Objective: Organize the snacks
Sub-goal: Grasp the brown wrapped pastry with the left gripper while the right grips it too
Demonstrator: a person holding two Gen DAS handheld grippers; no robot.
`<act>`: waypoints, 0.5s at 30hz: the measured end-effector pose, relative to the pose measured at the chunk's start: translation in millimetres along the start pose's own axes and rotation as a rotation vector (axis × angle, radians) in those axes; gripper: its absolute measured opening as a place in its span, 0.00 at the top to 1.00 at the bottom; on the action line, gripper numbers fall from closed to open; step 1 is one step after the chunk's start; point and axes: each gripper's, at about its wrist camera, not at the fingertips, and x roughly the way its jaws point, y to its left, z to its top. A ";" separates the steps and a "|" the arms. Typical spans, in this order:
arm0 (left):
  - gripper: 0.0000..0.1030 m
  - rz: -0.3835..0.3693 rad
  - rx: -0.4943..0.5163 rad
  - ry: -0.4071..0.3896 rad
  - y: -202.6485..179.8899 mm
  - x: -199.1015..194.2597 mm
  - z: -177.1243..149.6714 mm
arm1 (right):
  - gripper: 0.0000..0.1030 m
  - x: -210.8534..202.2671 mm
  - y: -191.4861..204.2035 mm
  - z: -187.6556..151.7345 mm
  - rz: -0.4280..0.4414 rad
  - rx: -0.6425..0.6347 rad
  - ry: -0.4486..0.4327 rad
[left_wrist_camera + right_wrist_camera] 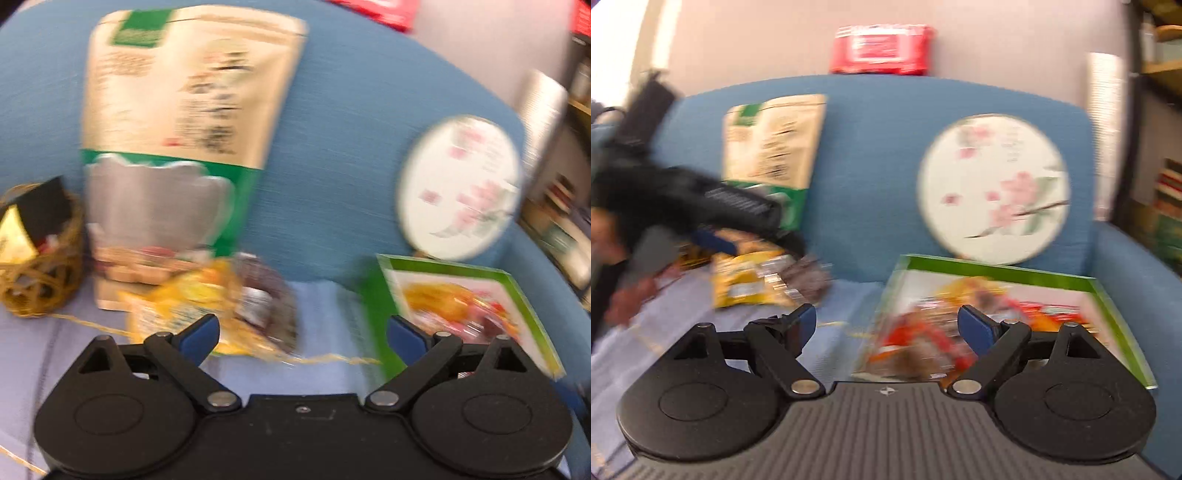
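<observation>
Both grippers, left (303, 332) and right (886, 325), have jaws spread wide and empty, snack bag (210, 306) lying on the sofa seat (321, 295) beside the green box (465, 306).

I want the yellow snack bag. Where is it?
The yellow snack bag lies on the sofa seat, in front of the tall beige pouch and left of the green box in both views.

Green box (997, 314) lies flat; yellow bag (750, 280) beside.
</observation>
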 end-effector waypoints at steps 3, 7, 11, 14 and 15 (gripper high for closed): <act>0.00 0.040 -0.034 0.014 18.9 16.1 9.2 | 0.00 2.4 20.0 -0.8 0.060 -0.048 0.007; 0.00 0.066 -0.028 0.030 22.0 39.1 18.0 | 0.00 5.1 29.2 0.1 0.084 -0.068 0.015; 0.00 0.072 -0.011 0.060 17.3 65.1 24.0 | 0.00 10.9 25.9 -1.5 0.085 -0.044 0.034; 0.40 0.097 0.017 0.089 15.3 78.8 20.7 | 0.00 13.1 22.9 -4.8 0.081 -0.020 0.052; 0.59 0.078 0.031 0.122 14.9 81.5 17.4 | 0.00 12.7 22.6 -5.8 0.083 -0.012 0.056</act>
